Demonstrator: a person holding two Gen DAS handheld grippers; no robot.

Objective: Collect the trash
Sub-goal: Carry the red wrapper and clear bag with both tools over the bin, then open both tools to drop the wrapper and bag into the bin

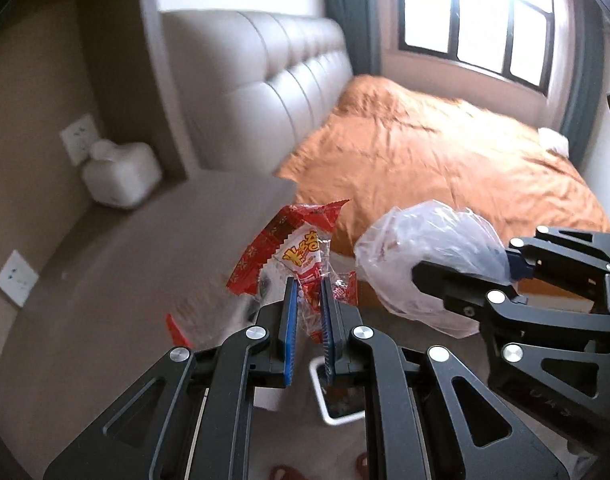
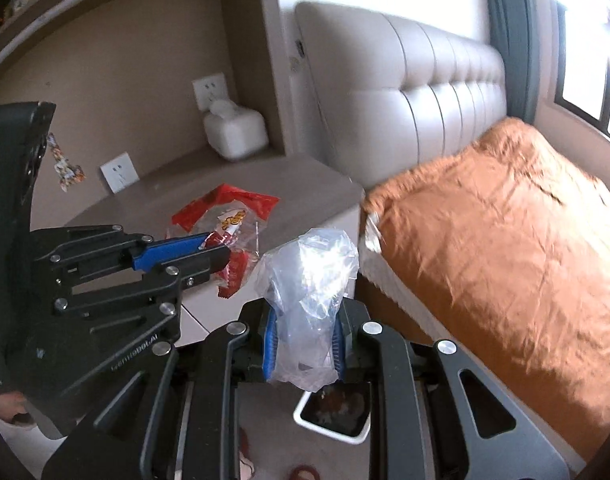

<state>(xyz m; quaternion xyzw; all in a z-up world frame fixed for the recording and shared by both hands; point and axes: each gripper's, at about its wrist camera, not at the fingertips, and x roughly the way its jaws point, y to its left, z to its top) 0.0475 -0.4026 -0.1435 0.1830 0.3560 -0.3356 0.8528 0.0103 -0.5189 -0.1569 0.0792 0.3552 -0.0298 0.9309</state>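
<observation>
Wrapper (image 1: 301, 256), red and white, is clamped between the left gripper's (image 1: 309, 300) blue pads, held above the nightstand's (image 1: 145, 264) edge. Right of it, the right gripper (image 2: 305, 332) squeezes a clear plastic bag (image 2: 309, 304). A white bin (image 2: 337, 412) sits on the floor below both, beside the orange-covered bed (image 2: 505, 240).
</observation>
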